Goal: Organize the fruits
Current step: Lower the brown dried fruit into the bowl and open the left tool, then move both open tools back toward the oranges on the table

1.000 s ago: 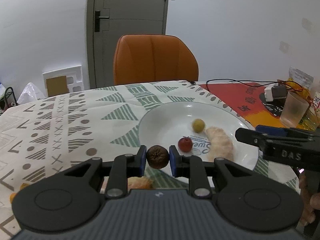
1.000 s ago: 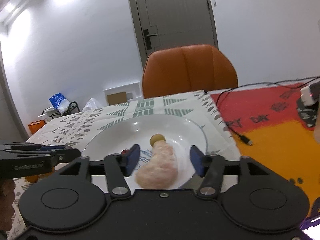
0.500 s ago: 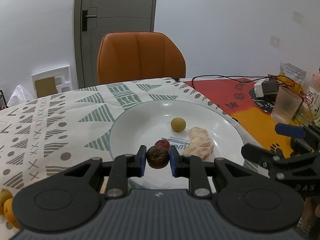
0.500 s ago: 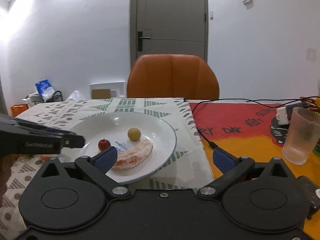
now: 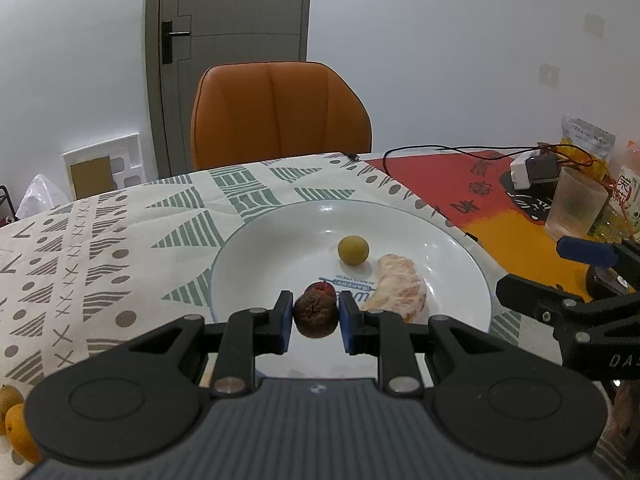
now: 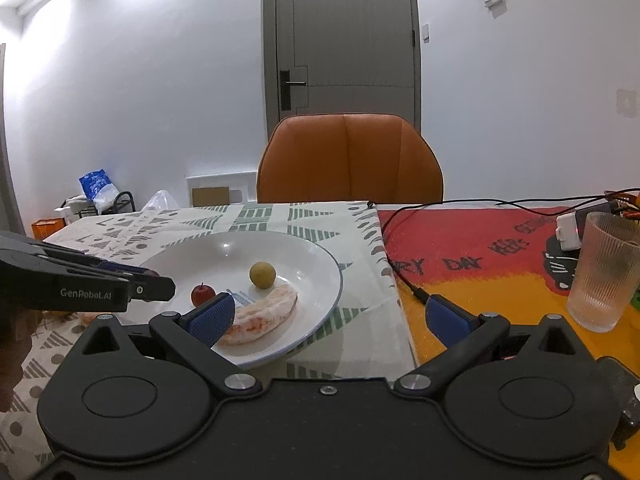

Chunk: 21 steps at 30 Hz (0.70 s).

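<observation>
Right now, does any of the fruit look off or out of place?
Yes. The brown fruit held in the left gripper is dark and shrivelled, unlike the fresh ones on the plate. Two orange fruits sit off the plate.

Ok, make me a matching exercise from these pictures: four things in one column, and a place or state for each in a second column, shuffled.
Things:
1. wrinkled brown fruit
2. small red fruit
3. ribbed glass
4. right gripper

Places or states:
A. standing on the red and orange mat
B. open, nothing between its fingers
C. clamped in the left gripper
D. lying on the white plate beside the peeled citrus piece

Pairs: 1-C, 2-D, 3-A, 4-B
</observation>
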Tool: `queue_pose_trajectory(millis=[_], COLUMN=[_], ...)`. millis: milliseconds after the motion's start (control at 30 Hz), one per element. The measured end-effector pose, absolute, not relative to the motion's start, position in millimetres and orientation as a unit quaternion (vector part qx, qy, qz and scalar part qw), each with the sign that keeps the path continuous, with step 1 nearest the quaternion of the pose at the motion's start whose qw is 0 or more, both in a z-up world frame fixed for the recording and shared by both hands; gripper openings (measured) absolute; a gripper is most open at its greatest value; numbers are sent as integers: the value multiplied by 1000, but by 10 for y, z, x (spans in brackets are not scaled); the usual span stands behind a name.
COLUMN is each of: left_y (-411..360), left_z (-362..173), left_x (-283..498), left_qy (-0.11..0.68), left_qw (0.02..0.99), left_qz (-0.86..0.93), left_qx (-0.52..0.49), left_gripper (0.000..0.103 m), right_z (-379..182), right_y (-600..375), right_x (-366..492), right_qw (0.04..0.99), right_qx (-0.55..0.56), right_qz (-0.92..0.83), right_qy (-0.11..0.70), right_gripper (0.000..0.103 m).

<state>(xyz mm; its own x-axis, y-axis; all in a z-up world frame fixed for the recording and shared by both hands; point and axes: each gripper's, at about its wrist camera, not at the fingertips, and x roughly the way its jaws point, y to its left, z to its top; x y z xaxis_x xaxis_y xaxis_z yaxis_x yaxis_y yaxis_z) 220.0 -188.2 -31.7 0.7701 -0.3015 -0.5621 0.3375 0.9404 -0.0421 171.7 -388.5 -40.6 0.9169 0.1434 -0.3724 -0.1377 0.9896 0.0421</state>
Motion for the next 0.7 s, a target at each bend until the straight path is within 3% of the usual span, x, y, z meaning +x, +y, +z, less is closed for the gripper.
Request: queue_pose_trajectory(millis=[233,400,700], left_y=[-1885,-1794,-1379], left_z=[-300,-250,-205], left_x=[2196,2133,1956], left_qy=[298,292,292], left_qw=[940,944,951], left_qz=[-161,-148,-102], left_qx=[38,37,22], left_gripper=[28,42,46], right_z=[-451,-446,-396], right_y=[-3938,-3904,-3751], right_x=[1742,1721,1678], right_qw=[977,978,980], right_qx=[24,19,10], right_qz=[73,79,92], right_qy=[200,194,179], right_gripper=[103,103,103])
